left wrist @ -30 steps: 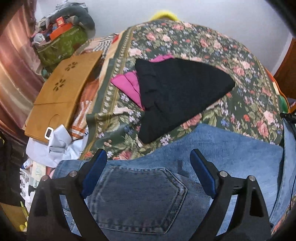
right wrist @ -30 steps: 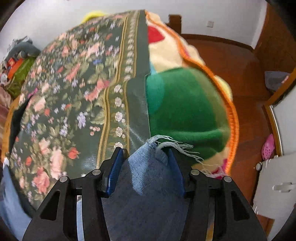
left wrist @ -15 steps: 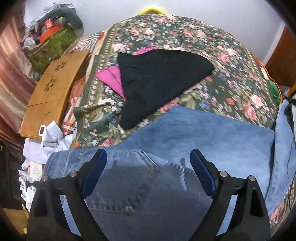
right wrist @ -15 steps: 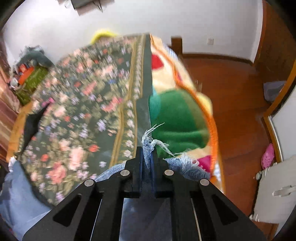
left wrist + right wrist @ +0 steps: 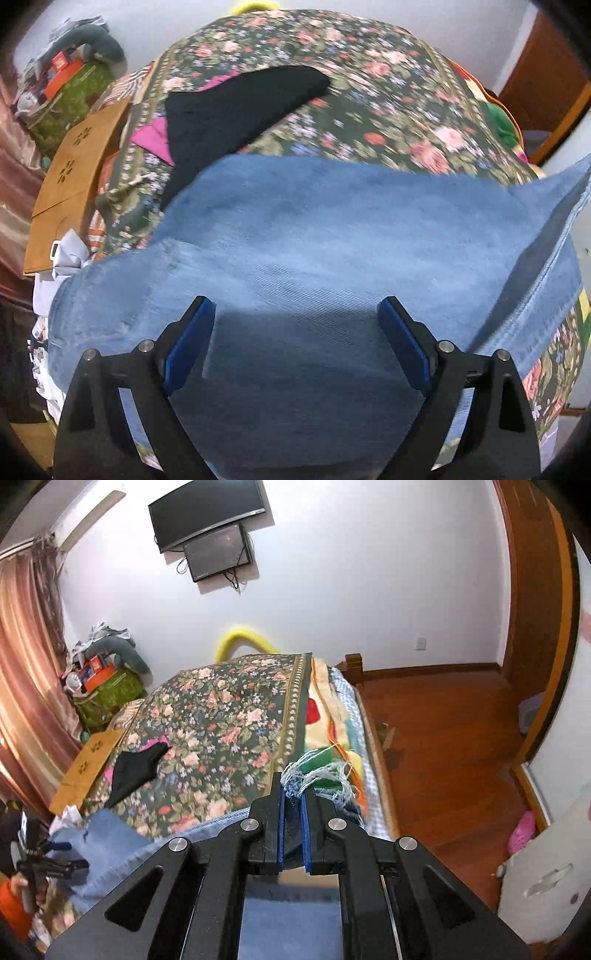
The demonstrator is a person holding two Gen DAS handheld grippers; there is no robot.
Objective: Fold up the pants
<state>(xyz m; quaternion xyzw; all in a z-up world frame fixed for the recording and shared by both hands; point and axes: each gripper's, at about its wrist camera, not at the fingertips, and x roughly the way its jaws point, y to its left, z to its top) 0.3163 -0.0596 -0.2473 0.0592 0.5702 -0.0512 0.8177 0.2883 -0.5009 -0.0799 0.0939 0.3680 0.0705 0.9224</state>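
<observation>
Right gripper now clamped on frayed hem of jeans, lifted clear off floral bedspread since a second ago. Left gripper jaws wide apart, empty, shifted from pocket toward mid-leg. Fold toward waist likely starting.

Left gripper angled steeply down, blue pads spread wide with nothing pinched between them, hovering over the jeans. Right gripper raised and tilted less sharply, jaws clamped tight on a frayed hem, threads sprouting past the tips. Left gripper also glimpsed at the right wrist view's lower left edge.
</observation>
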